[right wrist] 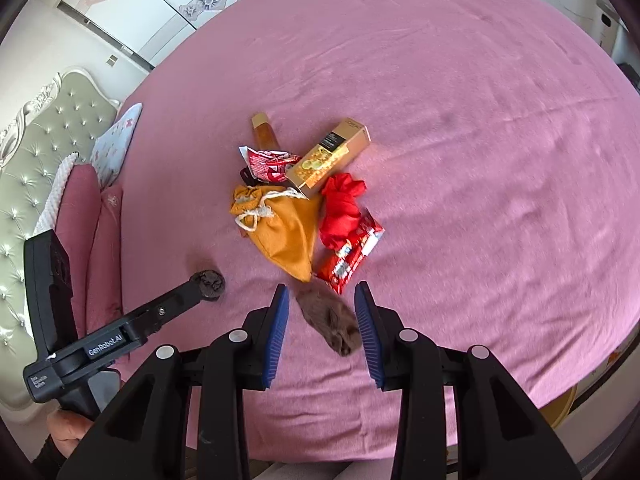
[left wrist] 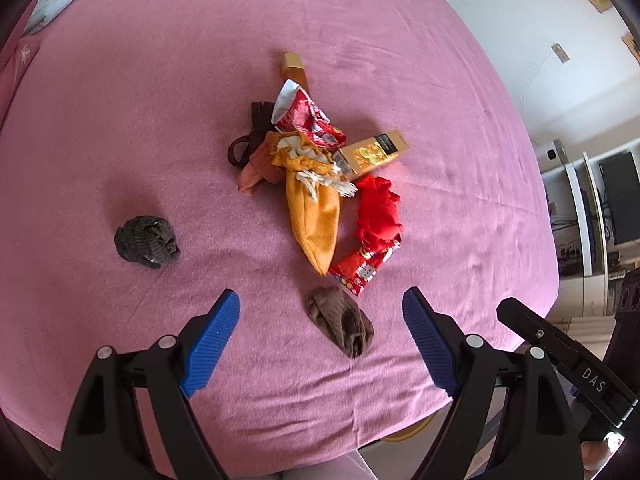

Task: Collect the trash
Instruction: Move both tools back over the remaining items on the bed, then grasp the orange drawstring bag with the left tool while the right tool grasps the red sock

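Right wrist view: drawstring pouch (right wrist: 286,232) tied; both tools (right wrist: 322,332) (left wrist: 320,344) gape, empty.

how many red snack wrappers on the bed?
2: one wrapper at the far end of the pile by the amber bottle, another wrapper at the near end beside the red cloth. More may be buried.

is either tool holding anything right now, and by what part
Nothing is held: the left tool and right tool both hover open above the pink bedsheet.

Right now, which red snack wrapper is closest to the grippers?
The flat red wrapper below the red cloth, just beyond the brown sock. The other red wrapper is crumpled and lies farther away, beside the gold box.
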Available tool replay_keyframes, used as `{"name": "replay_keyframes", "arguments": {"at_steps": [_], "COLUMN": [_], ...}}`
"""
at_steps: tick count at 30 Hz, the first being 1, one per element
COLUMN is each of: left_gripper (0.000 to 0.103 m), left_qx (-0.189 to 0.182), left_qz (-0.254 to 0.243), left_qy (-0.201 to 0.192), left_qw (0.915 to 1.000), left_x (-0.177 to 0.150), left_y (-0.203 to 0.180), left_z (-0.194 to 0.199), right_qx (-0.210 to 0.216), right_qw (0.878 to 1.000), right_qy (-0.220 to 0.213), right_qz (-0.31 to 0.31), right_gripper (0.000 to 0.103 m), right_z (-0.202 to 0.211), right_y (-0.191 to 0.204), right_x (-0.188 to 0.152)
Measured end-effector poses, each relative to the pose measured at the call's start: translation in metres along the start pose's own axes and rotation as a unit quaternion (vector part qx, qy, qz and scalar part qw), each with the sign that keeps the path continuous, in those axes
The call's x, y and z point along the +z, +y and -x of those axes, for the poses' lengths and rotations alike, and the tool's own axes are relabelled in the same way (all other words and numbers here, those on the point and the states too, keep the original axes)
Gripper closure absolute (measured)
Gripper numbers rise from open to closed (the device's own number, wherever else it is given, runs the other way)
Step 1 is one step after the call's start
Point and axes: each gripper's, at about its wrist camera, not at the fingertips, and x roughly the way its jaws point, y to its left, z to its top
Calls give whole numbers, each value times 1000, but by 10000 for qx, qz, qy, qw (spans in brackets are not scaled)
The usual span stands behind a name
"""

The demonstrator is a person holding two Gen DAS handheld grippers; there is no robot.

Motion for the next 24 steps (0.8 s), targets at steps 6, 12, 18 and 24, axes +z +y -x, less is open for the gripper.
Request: {"name": "replay_keyframes", "arguments": {"at_steps": [6, 12, 18, 24], "left_gripper": [20, 20, 20, 20], "left_qx": [-59, 73, -6, -27], "left_qz": [333, 476, 630, 662], "left_qy": [138, 401, 656, 707], "left_qw": [9993, 9980, 9959, 9953], "left_x": [17, 26, 32, 44], "left_y": [9, 17, 21, 19], "left_z": [-32, -75, -114, -139], "right_qx": [-8, 9, 40, 53], "right_qw": [9997, 9985, 9974, 9973], "right_qy": [223, 492, 688, 737], "right_qz": [140, 244, 191, 50], "right_gripper": [68, 68, 68, 68], "right_z": [-28, -61, -88, -102], "right_y": [2, -3, -14, -26], "right_x": [21, 36, 48, 59]}}
